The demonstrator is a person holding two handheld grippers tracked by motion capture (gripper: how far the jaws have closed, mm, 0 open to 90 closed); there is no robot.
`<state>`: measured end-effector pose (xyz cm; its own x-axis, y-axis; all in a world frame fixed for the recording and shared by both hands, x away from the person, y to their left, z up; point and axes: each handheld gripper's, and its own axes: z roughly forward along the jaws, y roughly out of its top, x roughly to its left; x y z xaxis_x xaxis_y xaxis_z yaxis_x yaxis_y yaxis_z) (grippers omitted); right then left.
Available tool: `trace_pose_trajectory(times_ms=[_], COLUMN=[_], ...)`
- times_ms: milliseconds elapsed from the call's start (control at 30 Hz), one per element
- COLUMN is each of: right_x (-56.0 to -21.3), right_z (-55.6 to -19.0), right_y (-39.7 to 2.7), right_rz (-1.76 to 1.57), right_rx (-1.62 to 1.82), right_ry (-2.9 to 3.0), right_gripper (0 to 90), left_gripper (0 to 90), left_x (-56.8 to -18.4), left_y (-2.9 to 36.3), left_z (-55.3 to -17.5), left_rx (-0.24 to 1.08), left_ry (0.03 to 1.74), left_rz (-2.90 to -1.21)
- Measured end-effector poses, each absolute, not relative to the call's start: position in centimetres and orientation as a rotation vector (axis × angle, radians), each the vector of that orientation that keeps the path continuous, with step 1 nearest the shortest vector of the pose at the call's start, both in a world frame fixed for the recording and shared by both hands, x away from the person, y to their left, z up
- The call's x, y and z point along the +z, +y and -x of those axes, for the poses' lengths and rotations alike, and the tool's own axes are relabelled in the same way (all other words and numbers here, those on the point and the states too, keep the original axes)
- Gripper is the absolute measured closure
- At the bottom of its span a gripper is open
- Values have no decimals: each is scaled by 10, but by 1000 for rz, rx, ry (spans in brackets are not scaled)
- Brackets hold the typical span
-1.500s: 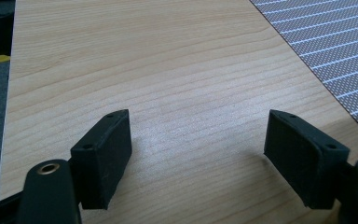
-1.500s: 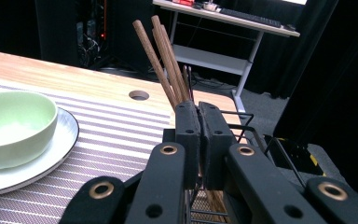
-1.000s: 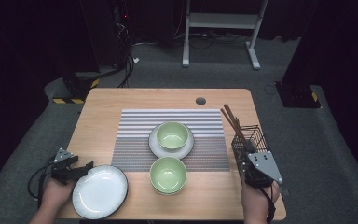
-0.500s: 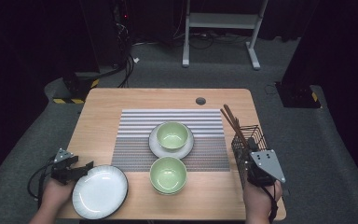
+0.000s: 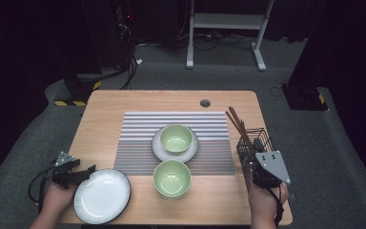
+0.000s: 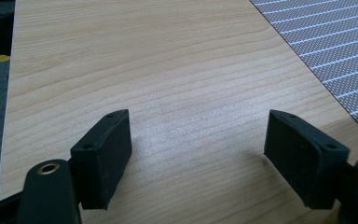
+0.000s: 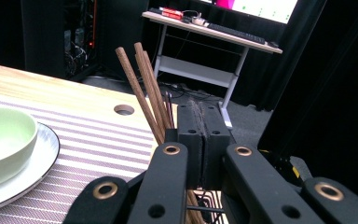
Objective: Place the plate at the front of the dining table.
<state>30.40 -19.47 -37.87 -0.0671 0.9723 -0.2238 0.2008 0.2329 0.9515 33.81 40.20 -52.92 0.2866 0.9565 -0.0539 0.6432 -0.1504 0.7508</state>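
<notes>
Bare table (image 5: 105, 119) left of mat (image 5: 138, 138); bowls (image 5: 172, 177) crowd the middle

Legible text, labels, brands, numbers: none could be read. Signs: only yellow-and-black hazard striping on a dark base (image 5: 74, 93) on the floor beyond the table's far left corner, and on another dark base (image 5: 306, 98) beyond its far right corner; neither bore any lettering.

Both grippers are black plastic with brass-ringed screw holes. The left gripper (image 5: 89, 171) has two chunky square pads; the right gripper (image 7: 204, 125) wears a grey three-cornered plate — black cables trail behind both.
</notes>
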Motion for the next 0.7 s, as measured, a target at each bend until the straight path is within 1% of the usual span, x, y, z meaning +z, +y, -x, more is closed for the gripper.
trace_pose_trajectory(times_ms=[700], right_x=[-367], right_z=[-303], right_y=[-196], right_rz=[-1140], right_rx=[946], right_ry=[1475], right_gripper=[891], left_gripper=[232], left_x=[-529], left_y=[402], left_z=[-338], left_rx=[588], left_ry=[1432], left_rz=[-1880])
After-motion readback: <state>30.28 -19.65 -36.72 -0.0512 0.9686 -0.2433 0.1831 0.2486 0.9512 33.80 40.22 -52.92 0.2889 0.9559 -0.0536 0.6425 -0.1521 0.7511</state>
